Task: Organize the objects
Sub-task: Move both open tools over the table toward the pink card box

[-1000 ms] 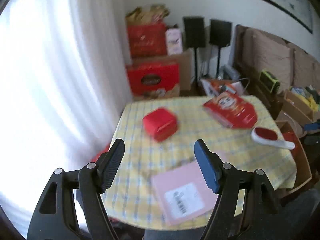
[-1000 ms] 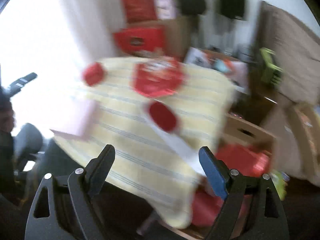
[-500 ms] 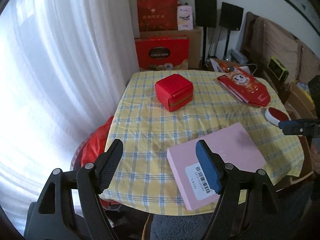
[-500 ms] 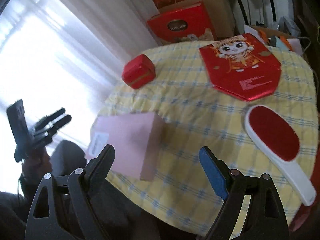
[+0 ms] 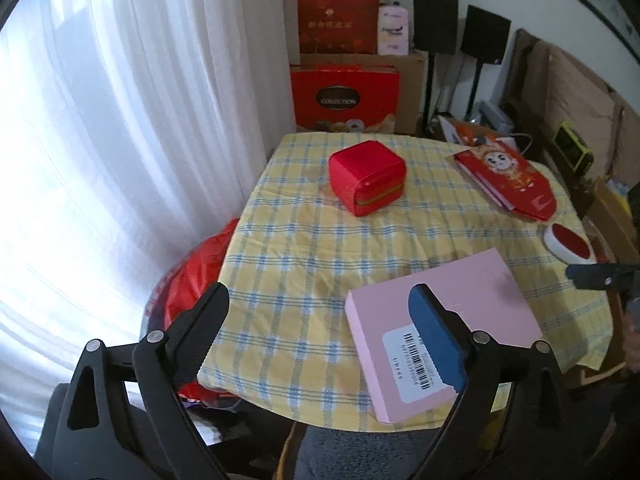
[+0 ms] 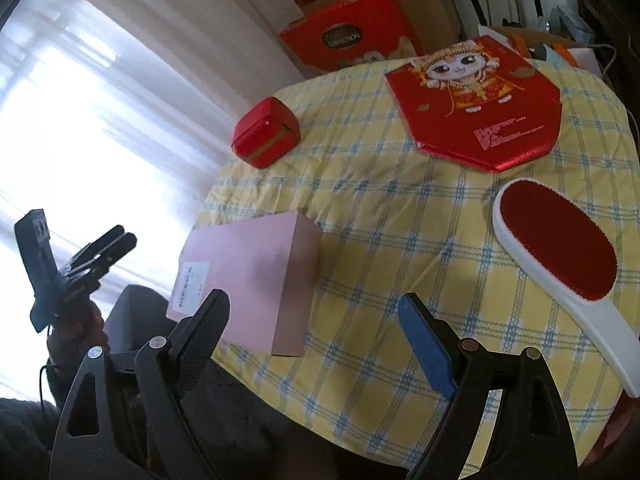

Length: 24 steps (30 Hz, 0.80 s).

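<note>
We hold the left gripper [image 5: 316,328] with its jaws wide; they have just been opening, and nothing sits between them but the checked tablecloth [image 5: 304,240] below. Our right gripper [image 6: 314,330] is spread about as wide and is likewise empty, hanging over the near edge of the cloth.

Working outward from the left jaws, the pink box [image 5: 444,320] comes first: it lies flat at the near corner of the table, just right of the gap, with the blue pad overlapping its labelled end in view. Its long axis runs from the near edge away and to the right. Seen from the right wrist, the same box lies off to the left, its near end behind the black finger.

Farther out, the red cube box [image 5: 366,182] sits ahead of the left jaws towards the curtain side, well apart from the pink box. The red cartoon packet [image 6: 476,104] and the lint brush [image 6: 560,248] lie on the right hand's side, the brush handle pointing back towards us.

We judge the left hand nearer the pink box, needing only a shift rightwards to straddle it across its short side.
</note>
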Motion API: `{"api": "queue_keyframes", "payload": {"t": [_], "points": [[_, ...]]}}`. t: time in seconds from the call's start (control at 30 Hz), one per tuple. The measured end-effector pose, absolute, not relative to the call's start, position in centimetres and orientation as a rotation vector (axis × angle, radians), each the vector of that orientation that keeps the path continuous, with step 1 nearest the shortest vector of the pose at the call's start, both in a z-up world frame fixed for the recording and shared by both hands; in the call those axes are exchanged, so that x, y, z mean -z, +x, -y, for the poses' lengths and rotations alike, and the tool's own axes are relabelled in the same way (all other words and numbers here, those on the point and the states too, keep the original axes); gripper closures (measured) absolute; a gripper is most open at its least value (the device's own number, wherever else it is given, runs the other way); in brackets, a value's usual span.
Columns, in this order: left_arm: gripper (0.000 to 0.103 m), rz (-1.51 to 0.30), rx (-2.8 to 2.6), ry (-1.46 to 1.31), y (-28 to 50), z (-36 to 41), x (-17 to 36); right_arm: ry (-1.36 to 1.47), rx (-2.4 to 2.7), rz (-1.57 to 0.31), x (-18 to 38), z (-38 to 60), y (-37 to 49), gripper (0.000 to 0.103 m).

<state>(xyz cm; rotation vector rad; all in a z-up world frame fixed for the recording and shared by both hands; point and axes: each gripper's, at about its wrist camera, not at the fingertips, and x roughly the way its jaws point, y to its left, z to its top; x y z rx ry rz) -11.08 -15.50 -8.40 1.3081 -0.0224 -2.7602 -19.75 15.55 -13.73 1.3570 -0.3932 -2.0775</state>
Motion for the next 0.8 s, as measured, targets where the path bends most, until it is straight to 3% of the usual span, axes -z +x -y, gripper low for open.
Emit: {"api": "queue_keyframes", "payload": {"t": [0.47,0.8], "points": [[0.008,-0.225,2.695,1.528,-12.1,15.7,12.3,1.415,2.030,0.261,14.7,-9.9,-19.3,0.015],[0.008,-0.262,2.740,1.571,-11.9,14.0,13.1,1.434,1.976,0.210,15.9,-7.4,-18.8,0.015]]}}
